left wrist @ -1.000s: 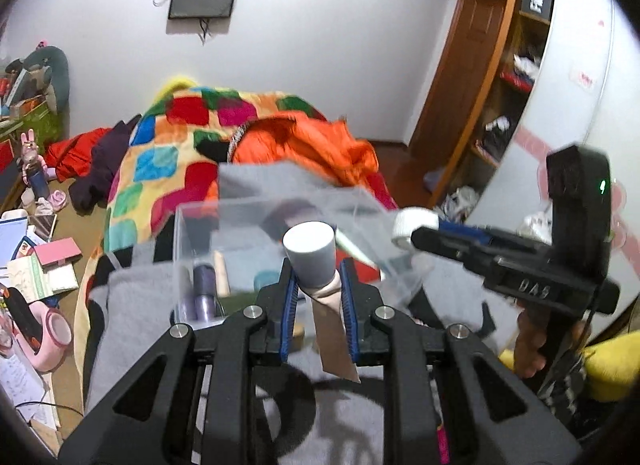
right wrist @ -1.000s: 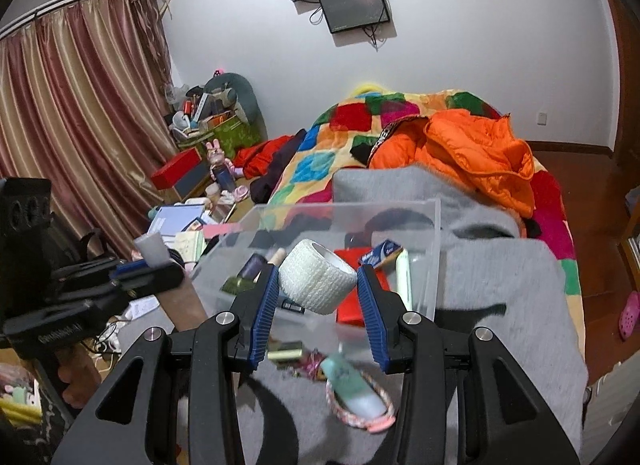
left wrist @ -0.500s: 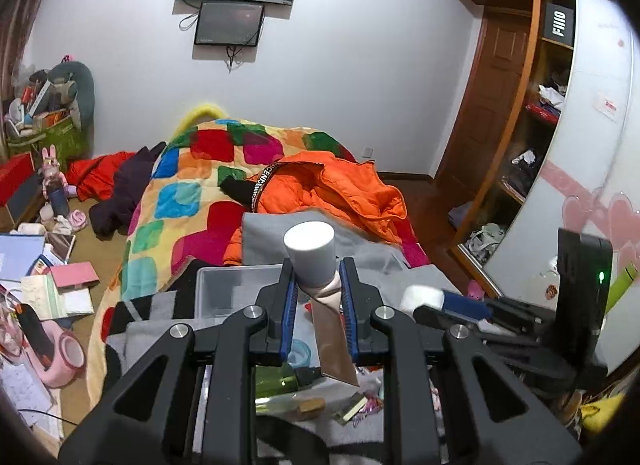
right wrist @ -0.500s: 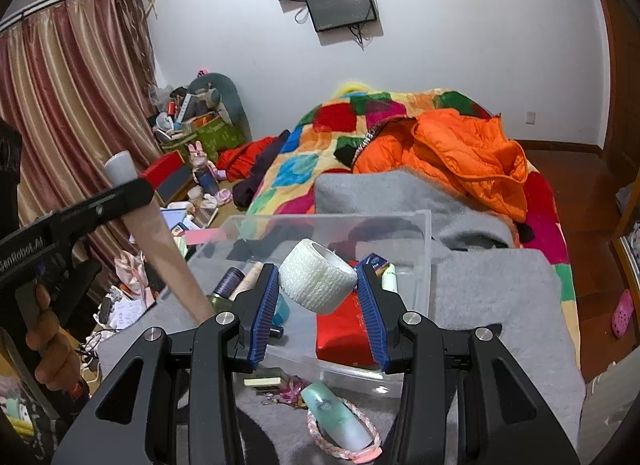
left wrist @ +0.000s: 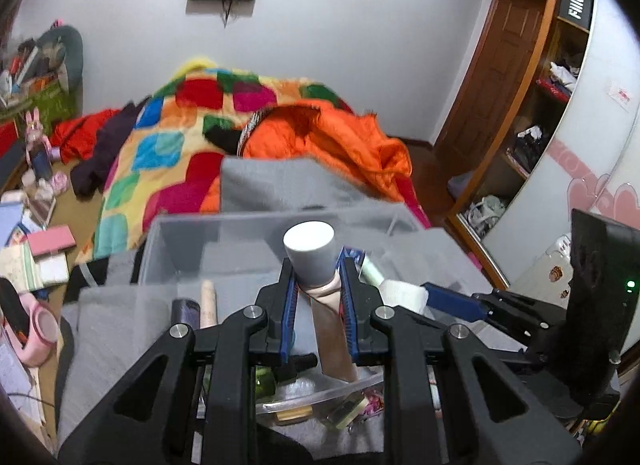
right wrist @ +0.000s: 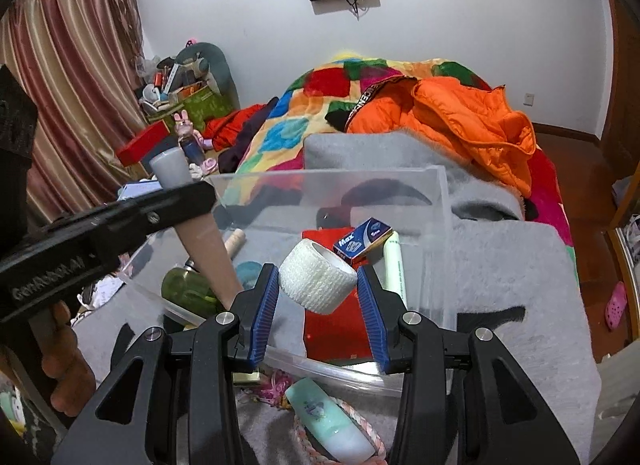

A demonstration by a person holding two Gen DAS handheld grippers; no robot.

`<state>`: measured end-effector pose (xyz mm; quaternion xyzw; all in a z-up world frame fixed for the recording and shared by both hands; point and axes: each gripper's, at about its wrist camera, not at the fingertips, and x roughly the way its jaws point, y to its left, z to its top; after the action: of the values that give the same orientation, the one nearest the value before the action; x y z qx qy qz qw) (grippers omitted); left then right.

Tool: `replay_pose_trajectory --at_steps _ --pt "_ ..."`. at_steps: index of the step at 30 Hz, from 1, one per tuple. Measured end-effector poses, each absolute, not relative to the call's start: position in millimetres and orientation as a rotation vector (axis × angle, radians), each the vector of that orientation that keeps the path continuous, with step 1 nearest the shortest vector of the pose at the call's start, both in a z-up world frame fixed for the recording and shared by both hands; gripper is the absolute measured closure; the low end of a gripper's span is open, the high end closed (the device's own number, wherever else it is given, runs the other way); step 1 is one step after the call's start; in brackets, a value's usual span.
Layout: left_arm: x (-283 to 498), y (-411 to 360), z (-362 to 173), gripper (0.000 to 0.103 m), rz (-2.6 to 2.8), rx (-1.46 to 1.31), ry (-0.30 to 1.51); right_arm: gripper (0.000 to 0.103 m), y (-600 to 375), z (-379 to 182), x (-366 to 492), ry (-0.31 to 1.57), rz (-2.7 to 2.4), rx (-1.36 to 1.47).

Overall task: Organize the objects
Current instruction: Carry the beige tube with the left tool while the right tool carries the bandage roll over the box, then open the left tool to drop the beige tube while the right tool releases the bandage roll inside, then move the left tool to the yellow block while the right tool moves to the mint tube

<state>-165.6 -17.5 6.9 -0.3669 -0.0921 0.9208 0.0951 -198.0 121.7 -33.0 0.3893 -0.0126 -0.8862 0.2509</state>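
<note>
Left wrist view: the left gripper [left wrist: 316, 285] clamps a beige tube with a grey cap [left wrist: 309, 255], tilted above the clear plastic bin [left wrist: 180, 249] on the grey blanket [left wrist: 436, 261]. Right wrist view: the right gripper [right wrist: 318, 291] grips a white bandage roll [right wrist: 316, 279] over the bin's red box [right wrist: 338, 329] and blue Max box [right wrist: 362, 240].

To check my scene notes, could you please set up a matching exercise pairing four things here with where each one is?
Things:
1. white bandage roll
2. grey-capped tube
3. blue Max box
4. mint bottle

Places:
A. on the grey blanket, outside the bin
B. in the left tongs
C. in the right tongs
D. inside the clear bin

Pairs: 1-C, 2-B, 3-D, 4-A
</note>
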Motion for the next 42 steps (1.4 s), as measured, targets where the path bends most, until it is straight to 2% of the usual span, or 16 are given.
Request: replay_pose_trajectory --at_steps 4,8,10,12,18,22,24,27,32,42 --pt "-170 -27 -3 0.083 2.712 -1.157 -0.327 0.064 118 -34 -198 -0.017 -2.419 1.058" --pt "-169 -34 -7 0.08 2.751 -1.189 -0.306 0.063 116 -34 -197 0.003 -2.425 1.068" --pt "-167 -38 -9 0.065 2.772 -1.201 -0.294 0.058 116 -34 -197 0.006 -2.428 1.067" --pt "-162 -40 -10 0.056 2.789 -1.198 -0.288 0.056 116 -33 -195 0.019 -2.439 1.06" --pt "-149 -44 -6 0.047 2.808 -1.18 -0.27 0.056 123 -22 -184 0.034 -2.461 1.022" --pt "-133 -44 2 0.04 2.86 -1.139 -0.219 0.045 132 -11 -172 0.02 -2.484 0.976" --pt "-124 -42 5 0.039 2.878 -1.123 -0.19 0.045 136 -7 -166 0.026 -2.496 0.957" --pt "-112 -40 6 0.031 2.903 -1.108 -0.164 0.045 143 -2 -156 0.034 -2.51 0.937" --pt "-93 -31 1 0.03 2.943 -1.116 -0.107 0.045 155 -3 -138 0.049 -2.52 0.944" --pt "-87 -21 -32 0.03 2.916 -1.228 -0.147 0.047 161 -36 -127 0.038 -2.432 1.058"
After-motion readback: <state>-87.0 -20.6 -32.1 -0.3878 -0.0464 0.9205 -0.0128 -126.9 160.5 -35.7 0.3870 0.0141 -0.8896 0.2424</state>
